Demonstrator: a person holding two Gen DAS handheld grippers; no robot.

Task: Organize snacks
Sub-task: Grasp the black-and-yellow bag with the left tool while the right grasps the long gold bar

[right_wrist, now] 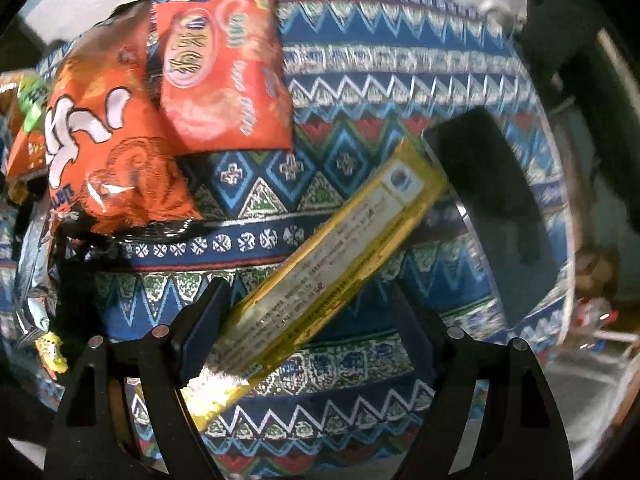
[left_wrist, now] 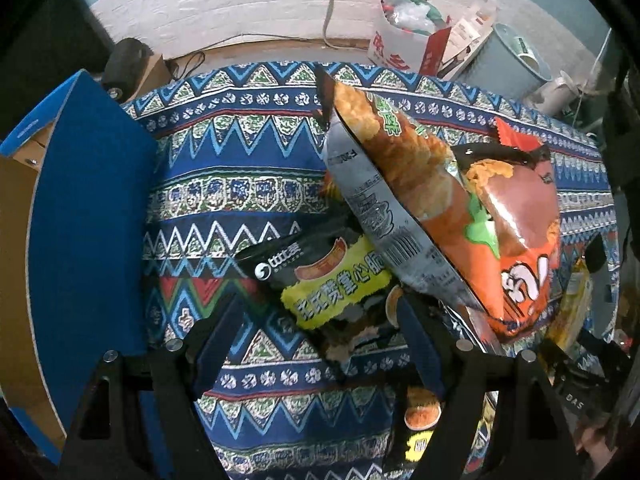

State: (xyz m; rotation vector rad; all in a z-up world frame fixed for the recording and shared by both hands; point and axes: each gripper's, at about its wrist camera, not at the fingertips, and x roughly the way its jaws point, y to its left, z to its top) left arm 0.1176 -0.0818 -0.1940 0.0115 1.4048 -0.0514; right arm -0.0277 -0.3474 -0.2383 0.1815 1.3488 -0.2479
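We see long yellow snack bar (right_wrist: 328,272), shiny wrapper, lying diagonally between 2 spread fingers of right gripper (right_wrist: 308,316), ungripped. Left gripper (left_wrist: 316,336) spread over black-yellow packet (left_wrist: 320,280).

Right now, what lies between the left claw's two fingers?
In the left wrist view, the black and yellow snack bag lies in the open left claw, on the patterned cloth.

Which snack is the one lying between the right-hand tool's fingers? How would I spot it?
Start at the patterned tablecloth and go right of the orange snack bags. Lying diagonally between the open right gripper is the long yellow packet. It is the only slim, stick-shaped pack; its neighbours are puffy.
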